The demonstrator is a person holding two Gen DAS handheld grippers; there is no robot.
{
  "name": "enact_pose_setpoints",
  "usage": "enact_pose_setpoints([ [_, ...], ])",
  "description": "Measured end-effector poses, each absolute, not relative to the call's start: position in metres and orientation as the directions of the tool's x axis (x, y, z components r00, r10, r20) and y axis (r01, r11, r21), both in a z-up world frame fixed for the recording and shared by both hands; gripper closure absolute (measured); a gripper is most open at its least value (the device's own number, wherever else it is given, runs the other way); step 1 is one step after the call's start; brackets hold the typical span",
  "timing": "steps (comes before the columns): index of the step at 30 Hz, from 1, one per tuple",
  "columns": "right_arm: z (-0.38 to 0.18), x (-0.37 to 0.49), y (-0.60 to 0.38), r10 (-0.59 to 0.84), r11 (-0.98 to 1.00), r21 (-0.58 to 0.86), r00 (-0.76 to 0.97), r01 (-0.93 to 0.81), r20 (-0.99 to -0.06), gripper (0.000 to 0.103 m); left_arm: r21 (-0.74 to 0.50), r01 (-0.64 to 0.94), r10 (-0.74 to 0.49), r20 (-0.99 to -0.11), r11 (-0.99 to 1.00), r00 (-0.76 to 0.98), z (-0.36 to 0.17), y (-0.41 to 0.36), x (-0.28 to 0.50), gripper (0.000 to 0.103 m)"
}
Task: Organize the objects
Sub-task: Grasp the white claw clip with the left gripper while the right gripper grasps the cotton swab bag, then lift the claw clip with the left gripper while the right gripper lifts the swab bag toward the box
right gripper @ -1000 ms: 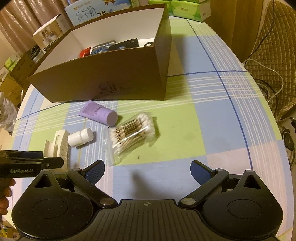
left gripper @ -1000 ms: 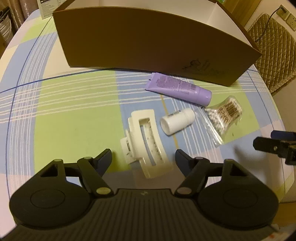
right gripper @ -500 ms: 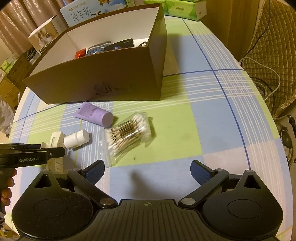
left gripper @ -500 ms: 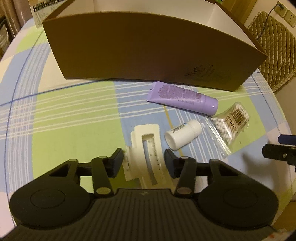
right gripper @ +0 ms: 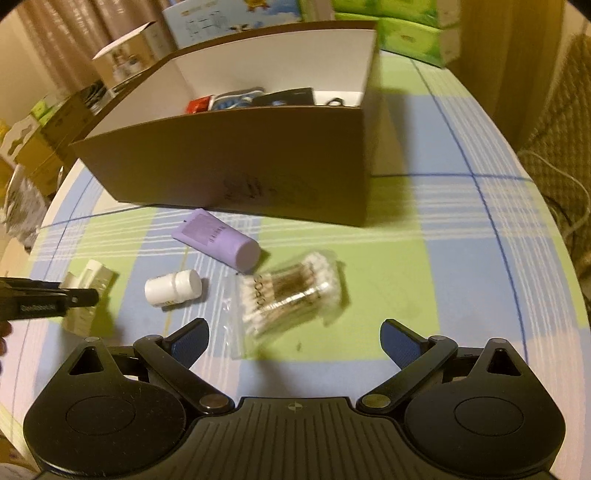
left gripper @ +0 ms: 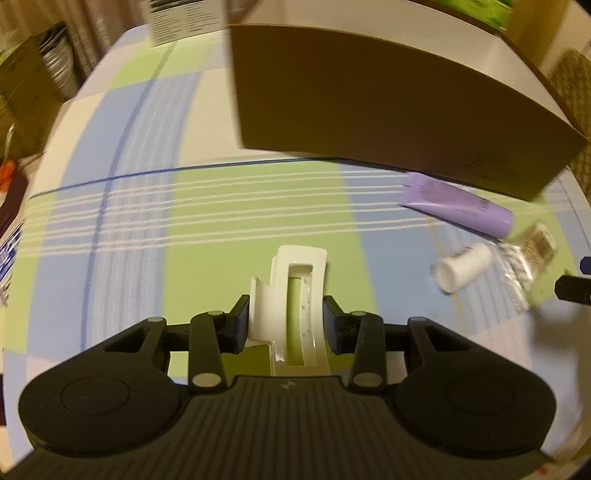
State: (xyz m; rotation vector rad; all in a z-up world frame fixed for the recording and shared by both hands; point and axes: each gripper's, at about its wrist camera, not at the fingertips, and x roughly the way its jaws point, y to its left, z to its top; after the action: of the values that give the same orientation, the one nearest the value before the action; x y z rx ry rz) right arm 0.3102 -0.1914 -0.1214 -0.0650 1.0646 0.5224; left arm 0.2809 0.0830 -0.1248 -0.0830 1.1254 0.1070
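A white hair claw clip [left gripper: 299, 258] lies between the fingers of my left gripper [left gripper: 286, 317]. The jaws are closing and both pads touch its sides. From the right wrist view, the left gripper [right gripper: 55, 299] covers part of the clip [right gripper: 88, 280] at the far left. A purple tube [right gripper: 218, 238], a small white bottle [right gripper: 173, 288] and a bag of cotton swabs [right gripper: 288, 295] lie on the checked cloth in front of the brown box [right gripper: 240, 158]. My right gripper [right gripper: 295, 336] hovers open just short of the swab bag, holding nothing.
The brown box [left gripper: 388, 110] holds several items [right gripper: 258, 98] at its far end. Behind it stand green tissue packs [right gripper: 410, 29] and cartons [right gripper: 122, 55]. A quilted chair [right gripper: 561, 129] sits off the table's right edge. Bare cloth stretches right of the swabs.
My left gripper's jaws closed from wide apart onto the hair clip, and the gripper shifted left, away from the tube and bottle. The right gripper stayed open, almost in place.
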Motion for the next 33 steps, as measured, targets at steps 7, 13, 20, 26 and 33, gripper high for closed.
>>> enact_pose_setpoints([
  [7, -0.14, 0.318, -0.169, 0.362, 0.847, 0.131, 0.378, -0.516, -0.852, 0.006, -0.006, -0.19, 0.076, -0.903, 0.982, 0.423, -0.123, 0.104, 0.274, 0.068],
  [13, -0.154, 0.325, -0.154, 0.341, 0.832, 0.094, 0.37, -0.547, -0.864, 0.006, 0.006, -0.189, 0.087, -0.902, 0.982, 0.422, -0.124, 0.103, 0.274, 0.068],
  [20, -0.165, 0.324, -0.142, 0.308, 0.804, 0.017, 0.391, -0.594, -0.867, 0.011, 0.011, -0.19, 0.091, -0.904, 0.982, 0.417, -0.126, 0.104, 0.274, 0.067],
  [26, -0.161, 0.326, -0.143, 0.325, 0.789, 0.011, 0.402, -0.614, -0.856, 0.031, 0.014, -0.191, 0.094, -0.905, 0.981, 0.415, -0.127, 0.104, 0.274, 0.066],
  [33, -0.159, 0.325, -0.145, 0.326, 0.789, 0.011, 0.403, -0.614, -0.855, 0.035, 0.012, -0.19, 0.091, -0.908, 0.982, 0.409, -0.128, 0.102, 0.274, 0.066],
])
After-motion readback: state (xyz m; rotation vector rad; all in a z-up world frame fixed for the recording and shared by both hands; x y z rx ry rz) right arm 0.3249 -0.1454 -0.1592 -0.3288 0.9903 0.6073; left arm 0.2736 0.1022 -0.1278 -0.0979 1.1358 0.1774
